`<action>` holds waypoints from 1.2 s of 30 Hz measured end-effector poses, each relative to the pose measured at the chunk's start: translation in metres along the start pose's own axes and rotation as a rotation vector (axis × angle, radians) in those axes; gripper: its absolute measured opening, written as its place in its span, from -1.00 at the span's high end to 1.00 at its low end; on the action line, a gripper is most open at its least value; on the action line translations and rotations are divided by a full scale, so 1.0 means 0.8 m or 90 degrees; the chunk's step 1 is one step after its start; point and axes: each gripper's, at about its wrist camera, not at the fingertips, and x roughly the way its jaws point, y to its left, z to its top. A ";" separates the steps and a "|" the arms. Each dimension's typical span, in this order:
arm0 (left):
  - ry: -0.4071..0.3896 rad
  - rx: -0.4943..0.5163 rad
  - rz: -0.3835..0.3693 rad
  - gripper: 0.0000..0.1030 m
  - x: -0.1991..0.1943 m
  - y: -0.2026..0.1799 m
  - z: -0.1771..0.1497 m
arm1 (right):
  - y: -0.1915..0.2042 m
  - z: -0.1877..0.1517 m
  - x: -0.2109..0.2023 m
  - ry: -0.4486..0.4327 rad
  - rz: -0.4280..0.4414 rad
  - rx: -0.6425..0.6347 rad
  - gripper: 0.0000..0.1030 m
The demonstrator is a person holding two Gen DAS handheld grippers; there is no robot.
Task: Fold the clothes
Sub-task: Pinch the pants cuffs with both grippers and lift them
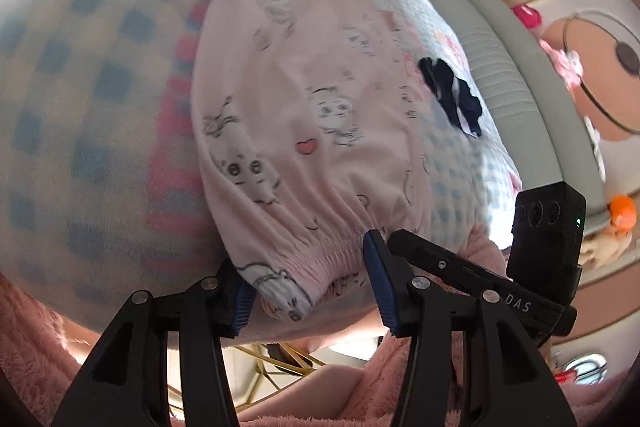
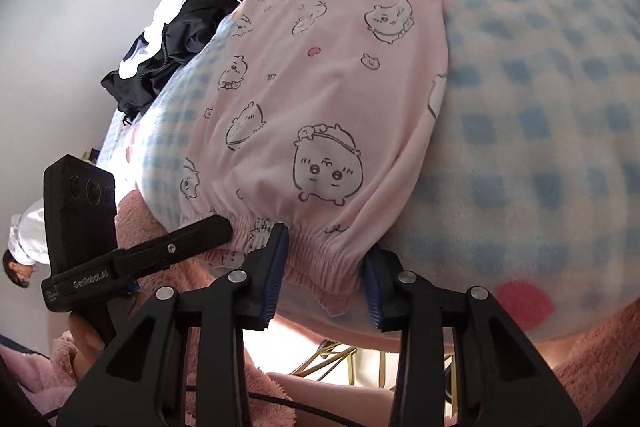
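Blue-checked blanket (image 2: 540,131) covers bed; pink cartoon-print pyjama bottoms (image 2: 320,99) lie flat, centre frame. Left claw (image 1: 312,291) and right claw (image 2: 324,283) straddle elastic waistband (image 2: 320,247), jaws parted, not pinching. Risk: shallow bite slips off gathered elastic, or catches blanket too.

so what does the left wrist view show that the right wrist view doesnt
Only the left wrist view shows the grey padded headboard and a small dark garment on the bed. Only the right wrist view shows the black-and-white clothes pile by the wall. Both show the pink cartoon-print pants lying on the checked blanket, elastic waistband between open jaws.
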 end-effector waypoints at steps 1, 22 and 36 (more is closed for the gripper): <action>0.001 -0.013 0.001 0.03 0.005 0.003 0.002 | 0.000 0.004 0.009 0.006 -0.005 0.001 0.26; -0.143 0.107 -0.089 -0.10 -0.060 -0.084 0.108 | 0.003 0.083 -0.103 -0.147 0.069 0.000 -0.21; -0.188 0.226 0.122 -0.11 -0.029 -0.070 0.111 | -0.021 0.097 -0.063 -0.121 -0.083 -0.060 -0.23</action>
